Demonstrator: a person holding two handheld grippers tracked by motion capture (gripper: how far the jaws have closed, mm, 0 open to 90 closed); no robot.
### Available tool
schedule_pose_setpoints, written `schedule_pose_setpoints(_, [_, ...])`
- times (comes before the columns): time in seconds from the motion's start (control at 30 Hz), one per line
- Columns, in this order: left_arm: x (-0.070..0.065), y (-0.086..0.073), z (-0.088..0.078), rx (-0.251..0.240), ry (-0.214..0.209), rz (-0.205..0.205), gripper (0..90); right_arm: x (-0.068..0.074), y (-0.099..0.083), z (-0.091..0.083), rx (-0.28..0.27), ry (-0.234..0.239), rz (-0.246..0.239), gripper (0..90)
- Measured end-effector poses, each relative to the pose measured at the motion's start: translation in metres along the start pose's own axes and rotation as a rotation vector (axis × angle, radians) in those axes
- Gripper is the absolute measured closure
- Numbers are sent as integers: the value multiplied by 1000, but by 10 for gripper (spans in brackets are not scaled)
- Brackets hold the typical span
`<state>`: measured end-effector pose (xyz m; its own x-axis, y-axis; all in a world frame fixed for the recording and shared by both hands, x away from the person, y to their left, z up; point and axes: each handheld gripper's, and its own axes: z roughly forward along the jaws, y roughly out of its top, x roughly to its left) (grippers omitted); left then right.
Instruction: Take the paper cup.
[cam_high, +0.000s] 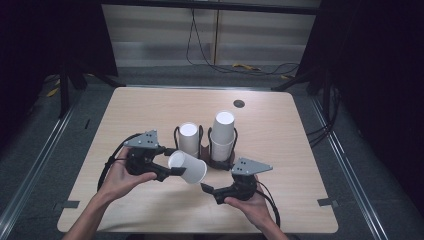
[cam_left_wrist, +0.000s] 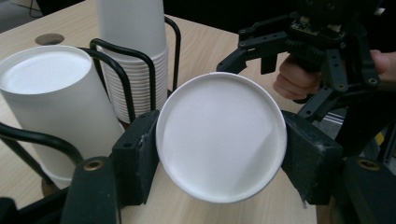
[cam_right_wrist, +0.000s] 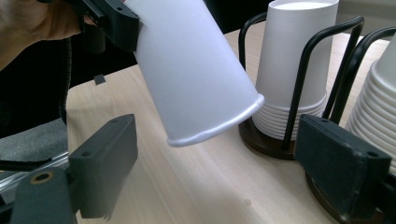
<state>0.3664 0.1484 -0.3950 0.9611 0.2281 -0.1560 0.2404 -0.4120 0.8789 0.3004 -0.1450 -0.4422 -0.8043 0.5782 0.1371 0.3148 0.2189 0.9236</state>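
My left gripper (cam_high: 172, 161) is shut on a white paper cup (cam_high: 188, 167), which hangs tilted on its side just above the table. In the left gripper view the cup's round base (cam_left_wrist: 220, 126) faces the camera, and both pads (cam_left_wrist: 140, 154) press its sides. The cup's rim (cam_right_wrist: 219, 126) points down toward the wide gap of my right gripper (cam_right_wrist: 224, 163). That right gripper (cam_high: 216, 183) stands open near the front edge, with nothing between its jaws. The cup is close above and to its left, apart from it.
Two stacks of upturned white cups, a shorter one (cam_high: 189, 137) and a taller one (cam_high: 222, 132), stand in black wire holders (cam_high: 220, 162) at the middle of the wooden table (cam_high: 280, 150). A round cable hole (cam_high: 239, 103) lies at the back.
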Motion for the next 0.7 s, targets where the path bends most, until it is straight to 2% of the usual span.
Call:
schedule_pose_setpoints(0.33, [-6,-4,6,-1,-53,-11,343,2,-3,2,-11,39,-23,136])
schedule_pose_setpoints(0.7, [-12,1,9,-13,-107,-8,343,4,-5,7,0,82,-60,134])
